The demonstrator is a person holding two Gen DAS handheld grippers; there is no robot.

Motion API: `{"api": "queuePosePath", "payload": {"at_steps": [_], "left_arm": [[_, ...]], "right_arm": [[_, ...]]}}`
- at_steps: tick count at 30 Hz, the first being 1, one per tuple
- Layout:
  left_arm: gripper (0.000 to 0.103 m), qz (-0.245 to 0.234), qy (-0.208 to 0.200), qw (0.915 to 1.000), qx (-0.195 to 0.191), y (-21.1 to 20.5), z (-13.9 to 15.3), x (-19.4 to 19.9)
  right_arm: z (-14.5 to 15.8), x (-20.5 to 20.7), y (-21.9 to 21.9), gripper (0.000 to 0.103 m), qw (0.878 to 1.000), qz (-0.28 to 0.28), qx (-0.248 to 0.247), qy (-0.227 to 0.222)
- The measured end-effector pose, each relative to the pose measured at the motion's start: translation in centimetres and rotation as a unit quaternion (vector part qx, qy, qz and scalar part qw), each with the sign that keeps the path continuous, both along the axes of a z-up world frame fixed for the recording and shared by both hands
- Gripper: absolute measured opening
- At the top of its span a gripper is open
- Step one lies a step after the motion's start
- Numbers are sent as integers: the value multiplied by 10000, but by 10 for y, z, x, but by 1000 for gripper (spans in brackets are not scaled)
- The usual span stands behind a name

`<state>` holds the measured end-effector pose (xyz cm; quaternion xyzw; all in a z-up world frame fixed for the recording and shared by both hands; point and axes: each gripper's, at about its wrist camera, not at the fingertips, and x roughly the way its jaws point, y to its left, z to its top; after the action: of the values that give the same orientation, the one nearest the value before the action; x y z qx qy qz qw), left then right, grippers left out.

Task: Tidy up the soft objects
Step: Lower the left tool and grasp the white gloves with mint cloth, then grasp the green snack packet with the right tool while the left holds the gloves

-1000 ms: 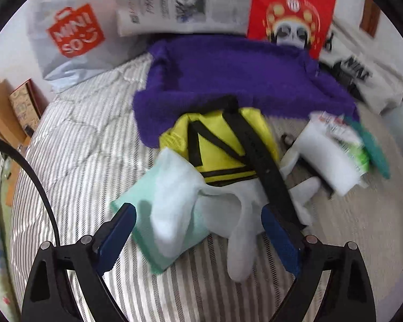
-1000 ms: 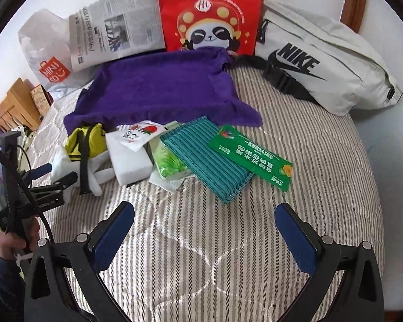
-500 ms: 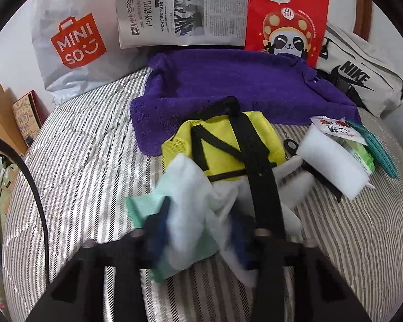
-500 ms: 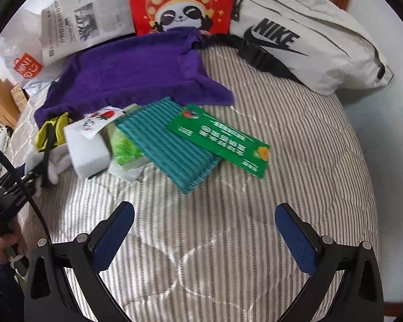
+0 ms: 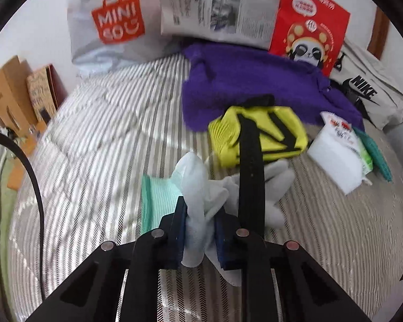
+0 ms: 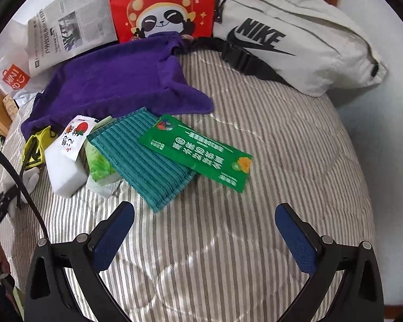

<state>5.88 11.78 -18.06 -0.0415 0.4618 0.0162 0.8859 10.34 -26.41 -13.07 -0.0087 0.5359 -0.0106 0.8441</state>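
A pale glove (image 5: 198, 187) is clamped between the jaws of the left gripper (image 5: 200, 230), which have just been closing on it, near the front of the striped bed (image 5: 99, 139). A mint cloth (image 5: 158, 198) is seen just left of it, a yellow pouch (image 5: 258, 136) beyond. The jaws of the right gripper (image 6: 204, 236) are held wide apart, empty, near a teal cloth (image 6: 145, 158) and green packet (image 6: 198, 153).
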Motion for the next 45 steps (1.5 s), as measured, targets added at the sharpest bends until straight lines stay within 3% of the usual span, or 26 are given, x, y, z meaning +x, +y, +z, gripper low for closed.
{"api": "queuePosePath", "payload": {"at_steps": [5,13,20,21,22,25,26,28,30,34,38,43,45], "left_arm": [[19,-12,-41,10000,79,-4,1,0],[21,69,-39,9996,-286,5,1,2],[21,17,-22,9999,-164,3,0,2],[21,13,-20,9999,-154,3,0,2],[21,10,-17,9999,-148,2,0,2],[22,9,-21,9999,-137,2,0,2],[22,7,-27,9999,-132,2,0,2],[21,-12,-36,9999,-113,1,0,2],[22,-33,-39,10000,-82,0,0,2],[22,-54,-48,9999,-113,0,0,1],[21,-62,-28,9999,-122,1,0,1],[21,-63,-17,9999,-115,0,0,1],[22,-66,-9,9999,-80,-1,-1,2]], "right_arm": [[-10,20,-1,103,9998,142,-79,-134],[-35,55,-2,103,9976,591,-344,-116],[-39,79,3,102,9952,842,-333,-384],[-41,82,2,98,9953,836,-291,-395],[-42,85,0,88,9955,828,-223,-403],[-42,91,-7,47,9954,852,174,-391],[-40,92,-10,46,9946,884,422,-331],[-39,94,-14,47,9939,825,703,-199],[-38,92,-8,55,9937,968,560,-121],[-36,85,6,89,9917,1230,-266,-251],[-36,80,1,92,9851,1456,-796,-440],[-44,92,-14,92,9896,1377,-158,-378],[-51,98,-23,92,9923,1157,331,-298]]}}
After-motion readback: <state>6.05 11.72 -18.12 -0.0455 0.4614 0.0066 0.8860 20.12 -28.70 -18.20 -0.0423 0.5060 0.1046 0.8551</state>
